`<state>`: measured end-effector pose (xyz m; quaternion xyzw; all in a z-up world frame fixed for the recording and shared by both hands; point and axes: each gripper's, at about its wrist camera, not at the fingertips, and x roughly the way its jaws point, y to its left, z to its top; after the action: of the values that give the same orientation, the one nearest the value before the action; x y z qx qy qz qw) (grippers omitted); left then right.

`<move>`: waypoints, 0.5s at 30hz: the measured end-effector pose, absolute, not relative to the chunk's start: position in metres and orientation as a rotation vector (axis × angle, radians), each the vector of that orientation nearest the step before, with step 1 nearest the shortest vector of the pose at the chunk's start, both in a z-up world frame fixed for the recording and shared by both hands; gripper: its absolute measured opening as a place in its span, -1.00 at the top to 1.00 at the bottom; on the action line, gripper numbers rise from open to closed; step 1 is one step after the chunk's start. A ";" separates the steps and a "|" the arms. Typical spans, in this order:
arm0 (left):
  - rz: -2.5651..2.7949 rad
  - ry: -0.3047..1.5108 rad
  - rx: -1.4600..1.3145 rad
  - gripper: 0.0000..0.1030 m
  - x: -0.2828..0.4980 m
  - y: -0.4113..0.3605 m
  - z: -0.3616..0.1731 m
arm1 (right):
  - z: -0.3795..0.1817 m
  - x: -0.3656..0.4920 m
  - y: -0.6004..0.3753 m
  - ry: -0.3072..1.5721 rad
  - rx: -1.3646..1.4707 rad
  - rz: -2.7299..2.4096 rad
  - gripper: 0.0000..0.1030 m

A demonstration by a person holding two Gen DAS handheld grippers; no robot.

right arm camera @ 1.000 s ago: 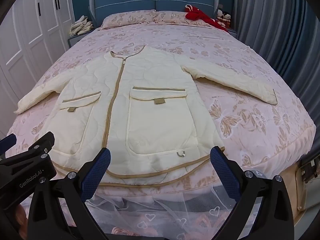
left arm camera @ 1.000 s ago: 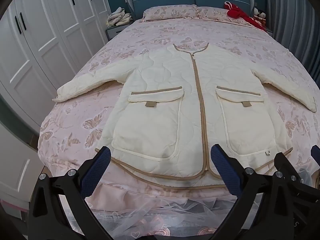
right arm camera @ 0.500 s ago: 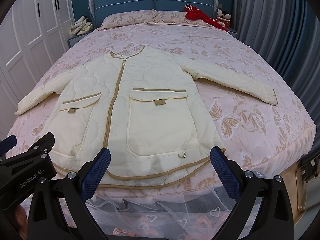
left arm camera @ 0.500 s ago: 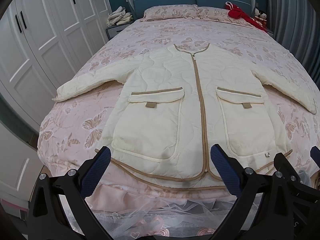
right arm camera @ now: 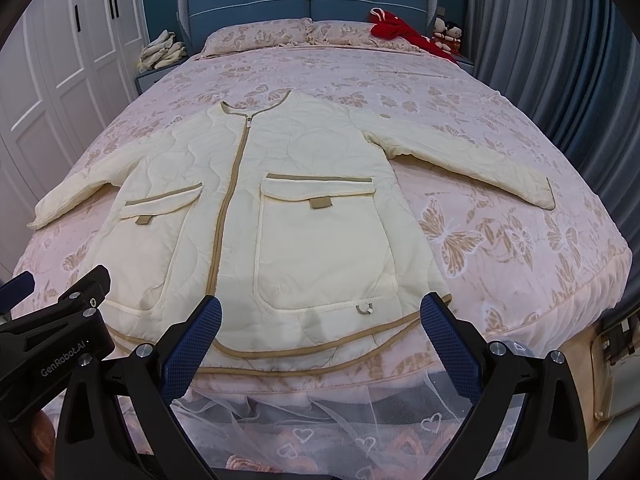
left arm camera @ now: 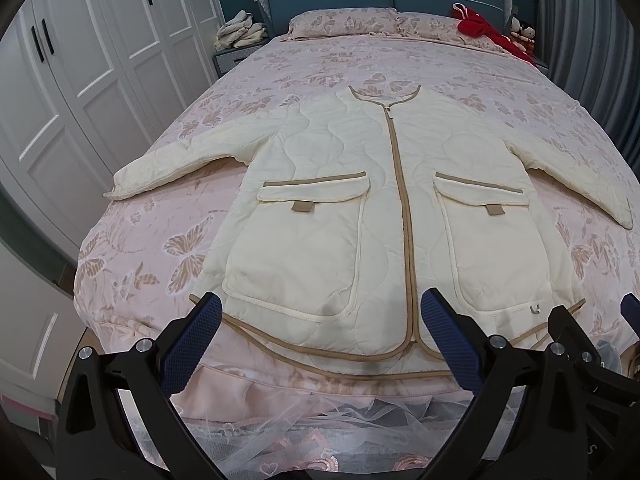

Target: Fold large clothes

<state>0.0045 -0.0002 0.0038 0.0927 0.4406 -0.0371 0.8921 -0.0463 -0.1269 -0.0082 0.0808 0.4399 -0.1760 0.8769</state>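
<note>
A cream quilted jacket (left arm camera: 360, 200) with tan trim, a centre zip and two flap pockets lies flat, front up, on the pink bed, both sleeves spread out; it also shows in the right wrist view (right arm camera: 280, 208). My left gripper (left arm camera: 320, 320) is open and empty, just short of the hem's left half at the foot of the bed. My right gripper (right arm camera: 320, 320) is open and empty, just short of the hem's right half. The left gripper's body (right arm camera: 60, 320) shows at the left of the right wrist view.
The bed (left arm camera: 168, 248) has a pink butterfly quilt and a lace skirt (left arm camera: 320, 420) at its foot. White wardrobes (left arm camera: 80, 60) stand to the left, grey curtains (right arm camera: 560, 60) to the right. Red cloth (right arm camera: 396, 30) and pillows lie by the blue headboard.
Both grippers have crept slightly forward and up toward the jacket's hem. The jacket has not moved.
</note>
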 end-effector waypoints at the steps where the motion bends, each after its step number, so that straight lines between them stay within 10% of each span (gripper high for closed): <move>1: -0.078 0.914 0.191 -0.88 0.004 0.000 0.004 | -0.008 -0.046 -0.127 0.918 0.170 -0.367 -0.90; 15: -0.071 0.920 0.176 -0.88 0.004 0.006 0.000 | -0.008 -0.044 -0.128 0.918 0.161 -0.366 -0.90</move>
<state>0.0043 0.0063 -0.0001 0.0848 0.4434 -0.0342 0.8916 -0.0442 -0.1278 -0.0081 0.0771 0.4399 -0.1753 0.8774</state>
